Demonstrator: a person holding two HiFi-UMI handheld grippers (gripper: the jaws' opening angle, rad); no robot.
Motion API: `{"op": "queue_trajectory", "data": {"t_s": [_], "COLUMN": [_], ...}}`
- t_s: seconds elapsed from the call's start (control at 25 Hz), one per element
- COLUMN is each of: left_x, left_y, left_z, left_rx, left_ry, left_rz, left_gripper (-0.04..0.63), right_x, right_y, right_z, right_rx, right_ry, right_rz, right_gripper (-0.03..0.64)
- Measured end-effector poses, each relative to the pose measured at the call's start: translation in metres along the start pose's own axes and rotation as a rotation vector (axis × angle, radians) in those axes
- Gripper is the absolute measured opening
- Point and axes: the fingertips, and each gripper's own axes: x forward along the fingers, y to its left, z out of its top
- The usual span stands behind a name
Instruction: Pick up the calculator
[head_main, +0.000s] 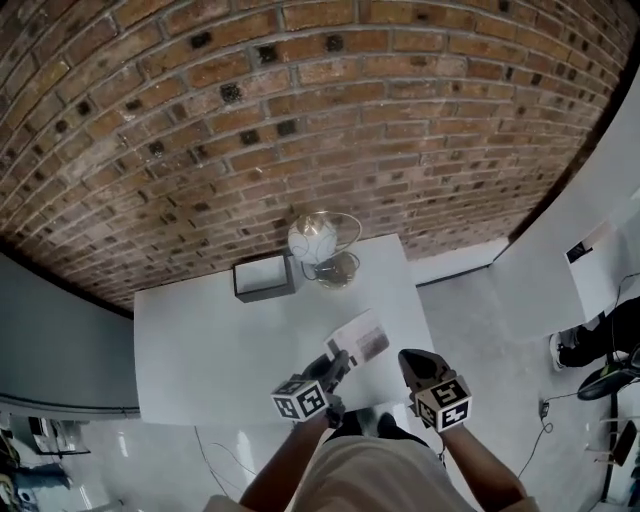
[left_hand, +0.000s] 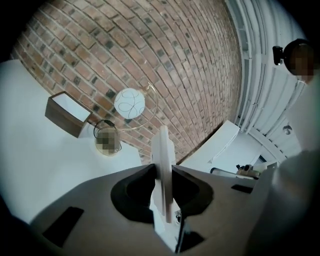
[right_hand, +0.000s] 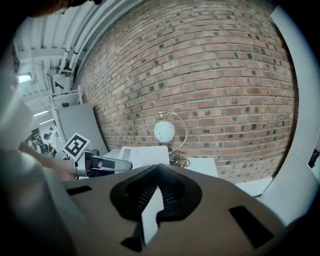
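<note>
Grips thin, flat, pale calculator (left_hand: 163, 145) edge-on in left gripper (left_hand: 163, 170) jaws, above smooth white table (head_main: 200, 340), facing rough brick wall (head_main: 300, 120). Holds right gripper (right_hand: 158, 167) jaws closed, empty.

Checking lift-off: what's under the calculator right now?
Only bare white table shows around the calculator, which is clamped in the left gripper. The patch straight beneath it is covered by the calculator itself, so nothing can be said about that spot.

Brick wall (head_main: 300, 100) fills 12 o'clock. White table (head_main: 220, 350) centre, with a globe lamp (head_main: 313, 240) and open dark box (head_main: 263, 277) at its far edge. Glossy grey floor (head_main: 480, 320) at 4, white panel (head_main: 590, 190) at 2.
</note>
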Motion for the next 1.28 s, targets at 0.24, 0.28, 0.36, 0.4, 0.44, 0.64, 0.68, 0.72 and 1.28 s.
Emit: {"op": "queue_trajectory", "data": {"t_s": [0.24,0.28,0.36,0.4,0.44,0.64,0.68,0.72,1.28], "left_x": [-0.036,-0.041,-0.051,-0.057,-0.063,-0.096,-0.103,-0.109,-0.196], "left_y": [-0.028,-0.033,-0.041,-0.045,-0.049,-0.062,-0.064,-0.066,-0.091], "left_z": [0.006,0.007,0.007,0.006,0.005,0.001,-0.002,-0.005,-0.029], "left_rx": [-0.013,-0.014,-0.014,-0.013,-0.013,-0.004,-0.005,-0.006,-0.033], "left_ry": [-0.112,-0.133,-0.167,-0.183,-0.201,-0.309,-0.326,-0.342,-0.502], "left_rz": [0.052,0.063,0.084,0.096,0.11,0.202,0.216,0.229,0.311], "left_gripper": [0.092,0.092,0.092,0.092,0.092,0.091,0.092,0.091,0.091], "right_x": [-0.023,-0.027,-0.034,-0.037,-0.041,-0.059,-0.063,-0.066,-0.098], "right_y": [0.016,0.017,0.019,0.02,0.022,0.029,0.03,0.031,0.062], "right_z": [0.006,0.007,0.009,0.01,0.01,0.015,0.015,0.015,0.017], "right_rx": [-0.041,-0.048,-0.061,-0.068,-0.074,-0.098,-0.102,-0.106,-0.143], "right_ry": [-0.012,-0.016,-0.02,-0.021,-0.022,-0.04,-0.042,-0.044,-0.094], "right_rz": [0.101,0.118,0.147,0.16,0.174,0.248,0.26,0.27,0.348], "right_gripper": [0.011,0.011,0.012,0.011,0.011,0.012,0.012,0.011,0.011]}}
